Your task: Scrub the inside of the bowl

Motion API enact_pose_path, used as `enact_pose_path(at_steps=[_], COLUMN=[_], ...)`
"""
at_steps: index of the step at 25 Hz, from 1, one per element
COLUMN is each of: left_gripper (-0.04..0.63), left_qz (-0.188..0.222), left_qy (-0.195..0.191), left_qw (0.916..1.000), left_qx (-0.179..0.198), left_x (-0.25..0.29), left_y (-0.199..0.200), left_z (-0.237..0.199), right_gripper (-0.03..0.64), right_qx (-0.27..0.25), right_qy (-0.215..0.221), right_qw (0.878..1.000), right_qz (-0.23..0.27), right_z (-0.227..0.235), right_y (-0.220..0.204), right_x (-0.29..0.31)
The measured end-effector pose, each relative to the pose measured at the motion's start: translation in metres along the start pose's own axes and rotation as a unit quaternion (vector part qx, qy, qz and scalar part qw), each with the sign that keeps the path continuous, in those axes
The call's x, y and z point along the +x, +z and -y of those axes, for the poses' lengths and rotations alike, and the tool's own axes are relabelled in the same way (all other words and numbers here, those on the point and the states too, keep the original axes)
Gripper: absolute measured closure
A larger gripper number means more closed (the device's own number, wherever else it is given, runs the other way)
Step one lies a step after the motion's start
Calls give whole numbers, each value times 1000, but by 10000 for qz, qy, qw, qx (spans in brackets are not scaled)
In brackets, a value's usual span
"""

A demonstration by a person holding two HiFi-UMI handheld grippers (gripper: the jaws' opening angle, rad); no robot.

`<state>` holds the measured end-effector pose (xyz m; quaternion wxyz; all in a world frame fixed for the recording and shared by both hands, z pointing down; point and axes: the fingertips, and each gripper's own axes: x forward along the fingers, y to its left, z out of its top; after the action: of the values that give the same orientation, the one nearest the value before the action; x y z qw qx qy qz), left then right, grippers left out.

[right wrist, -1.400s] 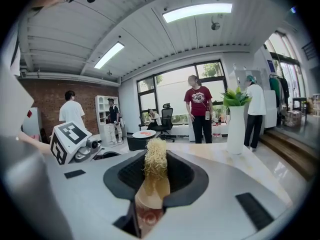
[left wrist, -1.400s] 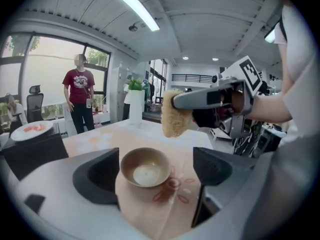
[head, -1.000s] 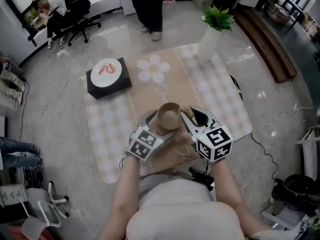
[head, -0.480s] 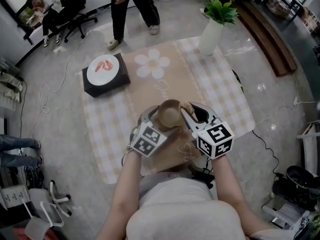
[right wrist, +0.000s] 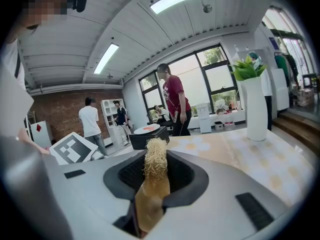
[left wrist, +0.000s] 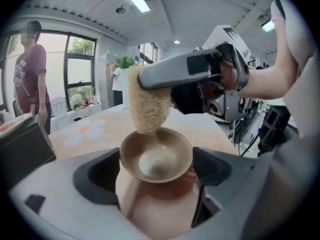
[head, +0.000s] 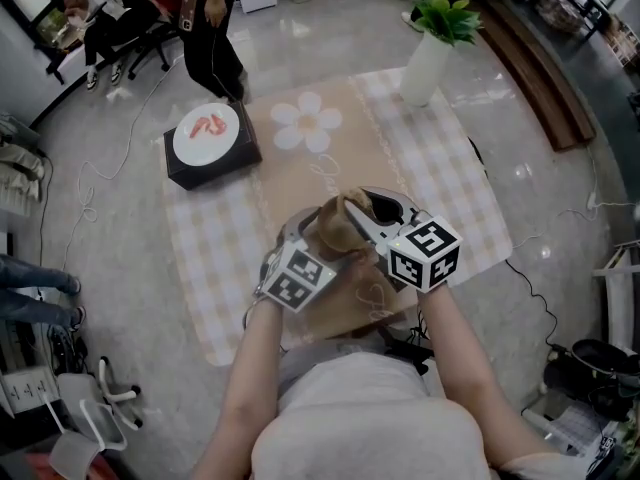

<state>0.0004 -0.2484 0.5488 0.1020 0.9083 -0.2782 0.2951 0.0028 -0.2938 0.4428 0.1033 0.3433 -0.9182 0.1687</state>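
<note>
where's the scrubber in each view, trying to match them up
Head view: scrubber at centre, against the bowl, partly hidden.
Left gripper view: scrubber above centre, tip at the bowl's far rim.
Right gripper view: scrubber at lower centre, clamped in the right gripper.
Shared landmark: black box with a plate, at the left edge and behind the scrubber.
</note>
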Motion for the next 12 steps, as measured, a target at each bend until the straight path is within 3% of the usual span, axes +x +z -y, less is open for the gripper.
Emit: enact_pose_path(at_steps=[8, 12], left_gripper=[164, 164], left_qz=[-2, 14], left_qy=[-3, -3], left_qw=[10000, 10000], left_qx=[9, 21], left_x=[-1, 0], left_y=[0, 0], left_z=[0, 0], right_gripper=[517, 517], right_qx=[216, 177], right_qy=[523, 577], right_qw=[9971, 9964], right_qz=[-516, -595], right_z=[-1, 1], right_y=[-15, -17], right_x=[33, 44])
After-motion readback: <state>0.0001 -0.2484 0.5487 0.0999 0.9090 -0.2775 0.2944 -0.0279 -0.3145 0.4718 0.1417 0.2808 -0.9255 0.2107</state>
